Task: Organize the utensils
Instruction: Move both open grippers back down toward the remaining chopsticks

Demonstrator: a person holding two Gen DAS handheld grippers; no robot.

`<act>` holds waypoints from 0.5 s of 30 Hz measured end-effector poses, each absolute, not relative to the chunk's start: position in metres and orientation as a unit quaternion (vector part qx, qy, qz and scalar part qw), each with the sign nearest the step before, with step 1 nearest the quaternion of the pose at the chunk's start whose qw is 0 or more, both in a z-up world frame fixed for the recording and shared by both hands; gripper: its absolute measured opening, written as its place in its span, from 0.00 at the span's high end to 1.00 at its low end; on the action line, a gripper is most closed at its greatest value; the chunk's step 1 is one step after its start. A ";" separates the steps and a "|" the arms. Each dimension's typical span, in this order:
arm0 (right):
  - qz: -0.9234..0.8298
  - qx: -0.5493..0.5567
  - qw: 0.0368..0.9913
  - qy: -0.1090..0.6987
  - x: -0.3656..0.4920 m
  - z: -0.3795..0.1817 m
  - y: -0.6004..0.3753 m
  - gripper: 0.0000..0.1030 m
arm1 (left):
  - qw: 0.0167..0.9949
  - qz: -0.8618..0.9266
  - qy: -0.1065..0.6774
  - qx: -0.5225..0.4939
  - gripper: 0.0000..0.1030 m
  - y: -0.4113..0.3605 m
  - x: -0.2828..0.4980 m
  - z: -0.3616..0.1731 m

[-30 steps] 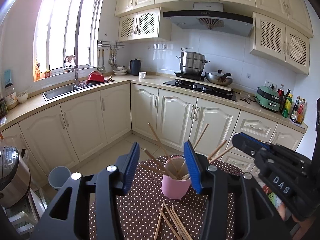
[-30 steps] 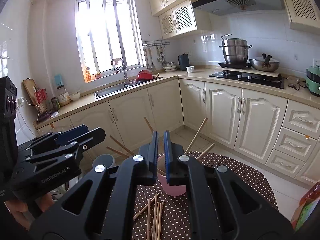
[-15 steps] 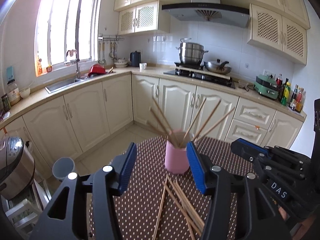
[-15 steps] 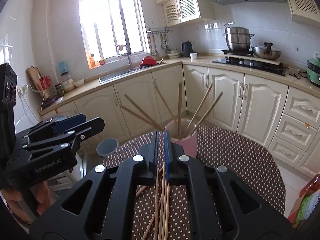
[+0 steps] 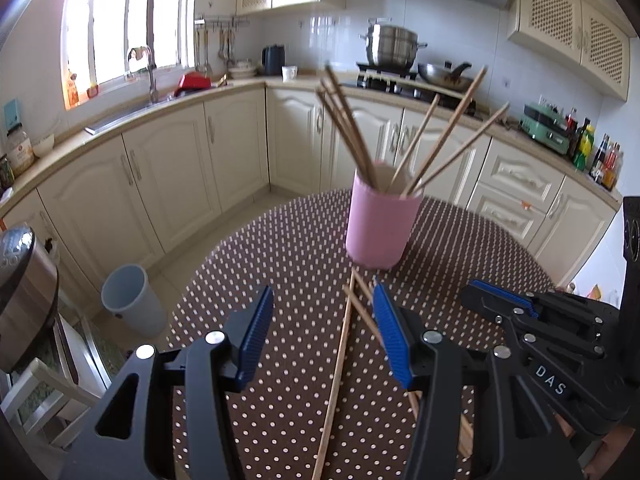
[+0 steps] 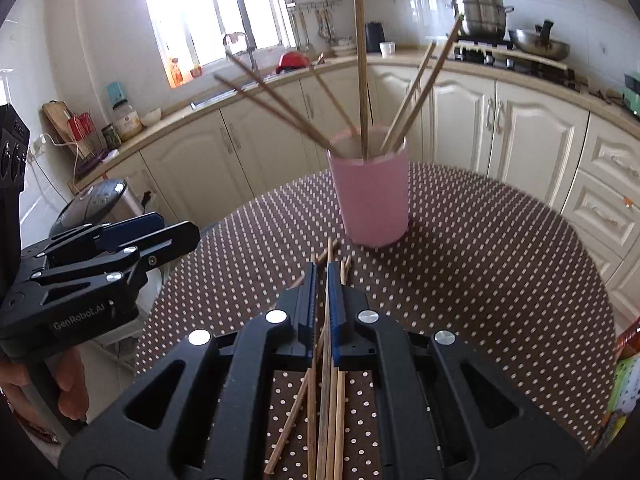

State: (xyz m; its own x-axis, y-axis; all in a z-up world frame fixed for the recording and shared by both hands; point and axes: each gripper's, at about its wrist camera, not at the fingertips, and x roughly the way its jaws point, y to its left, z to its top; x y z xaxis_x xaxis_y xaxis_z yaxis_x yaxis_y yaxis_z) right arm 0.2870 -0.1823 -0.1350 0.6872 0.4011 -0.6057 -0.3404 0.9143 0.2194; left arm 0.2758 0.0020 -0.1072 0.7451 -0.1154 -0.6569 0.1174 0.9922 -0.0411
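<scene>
Loose chopsticks (image 5: 340, 364) are laid flat on the dotted table (image 5: 280, 264), just in front of the pink cup (image 5: 378, 228), which stands upright and is loaded with more chopsticks (image 6: 362, 60). The left gripper (image 5: 322, 336) is positioned above the loose chopsticks; its jaws are set half apart, nothing is gripped, and one stick is seen between them. The right gripper (image 6: 323, 300) is held over the same pile with jaws closed to a narrow slit; no grip can be confirmed.
</scene>
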 end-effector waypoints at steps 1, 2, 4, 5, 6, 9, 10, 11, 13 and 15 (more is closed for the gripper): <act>0.202 0.045 0.916 0.344 0.288 -0.139 -0.182 0.94 | 0.932 -0.063 0.357 0.003 0.50 0.001 0.278 -0.113; 0.202 0.046 0.914 0.349 0.291 -0.143 -0.182 0.94 | 0.929 -0.064 0.364 0.006 0.50 0.000 0.280 -0.119; 0.202 0.047 0.911 0.357 0.294 -0.152 -0.181 0.94 | 0.924 -0.064 0.376 0.011 0.50 -0.002 0.285 -0.133; 0.202 0.049 0.909 0.361 0.296 -0.156 -0.181 0.93 | 0.922 -0.065 0.381 0.012 0.50 -0.003 0.287 -0.139; 0.202 0.051 0.907 0.365 0.298 -0.160 -0.182 0.93 | 0.920 -0.064 0.386 0.013 0.50 -0.004 0.289 -0.144; 0.201 0.058 0.903 0.376 0.303 -0.172 -0.184 0.94 | 0.914 -0.064 0.401 0.016 0.50 -0.006 0.296 -0.159; 0.200 0.059 0.902 0.378 0.303 -0.176 -0.184 0.93 | 0.912 -0.064 0.406 0.016 0.50 -0.007 0.298 -0.165; 0.200 0.060 0.901 0.381 0.304 -0.179 -0.185 0.94 | 0.910 -0.064 0.409 0.017 0.50 -0.007 0.299 -0.168; 0.198 0.065 0.899 0.385 0.306 -0.185 -0.187 0.94 | 0.907 -0.065 0.416 0.020 0.50 -0.007 0.302 -0.177; 0.195 0.069 0.898 0.389 0.308 -0.191 -0.190 0.94 | 0.905 -0.064 0.421 0.025 0.50 -0.009 0.305 -0.183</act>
